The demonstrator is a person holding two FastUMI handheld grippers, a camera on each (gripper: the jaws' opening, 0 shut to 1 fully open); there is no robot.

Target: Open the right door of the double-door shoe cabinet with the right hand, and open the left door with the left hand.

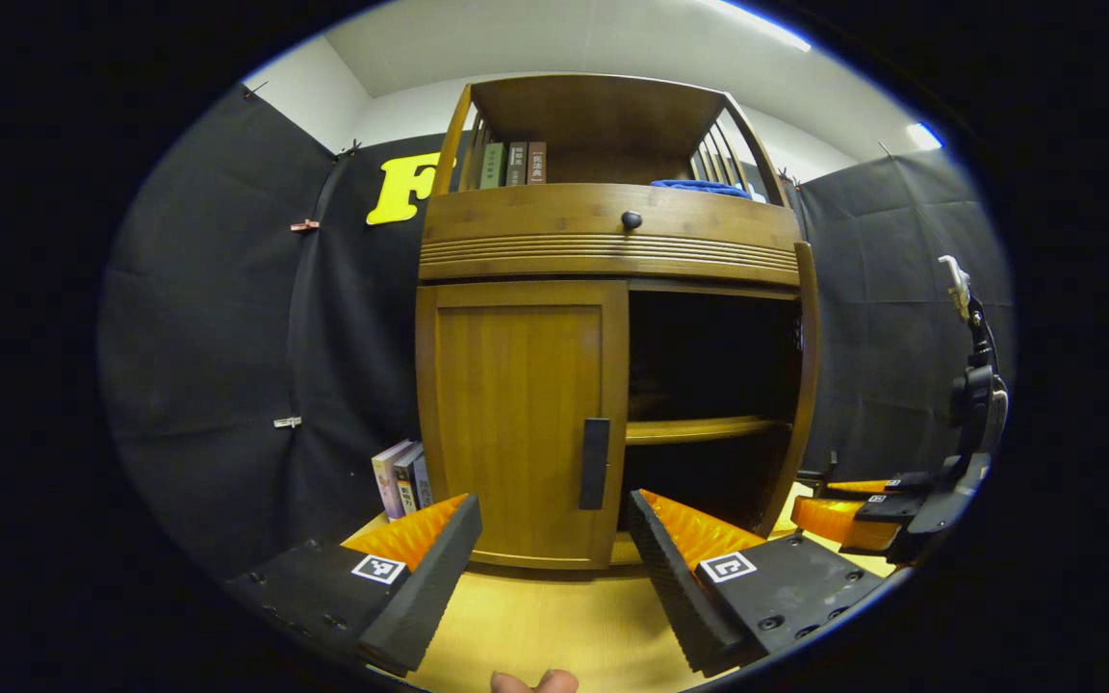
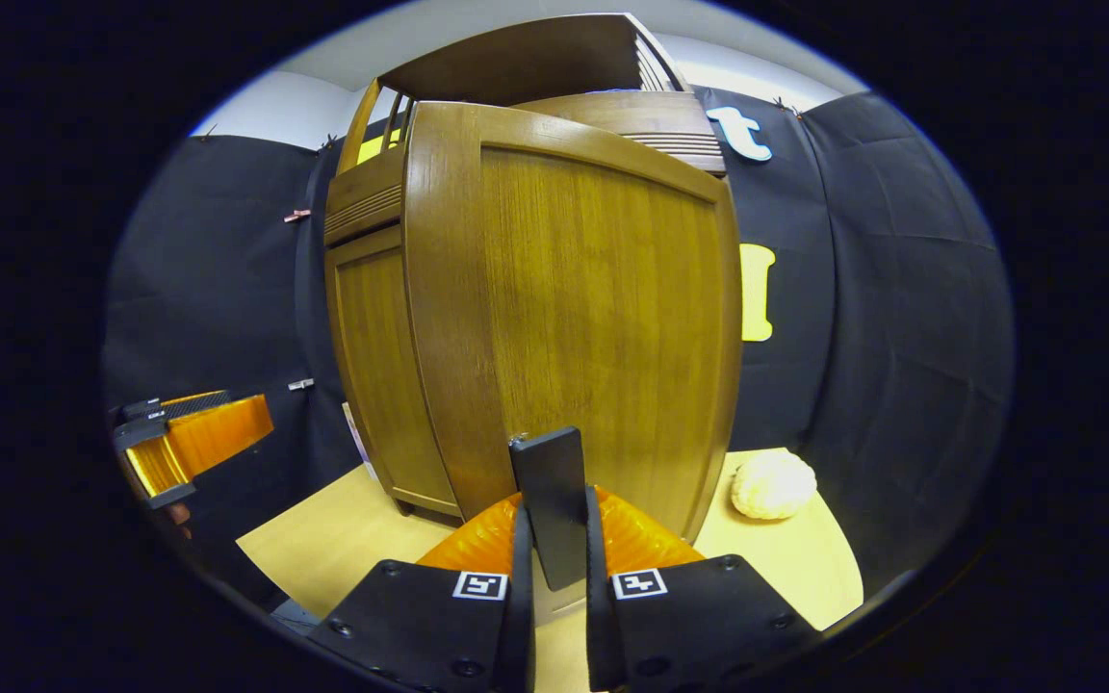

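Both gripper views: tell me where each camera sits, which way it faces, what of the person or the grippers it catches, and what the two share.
Left gripper view: rides the left hand-held gripper, open, facing the cabinet front: closed left door, its handle, open right side. A fingertip shows at the bottom edge; the right hand-held gripper is far right.
Right gripper view: rides the right hand-held gripper, shut on the right door's handle, facing the swung-out right door; the other gripper is at left.
Shared: cabinet, left door, tabletop.

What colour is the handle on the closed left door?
Black, a plain vertical bar handle on the brown wooden left door; clearest in the left gripper view.
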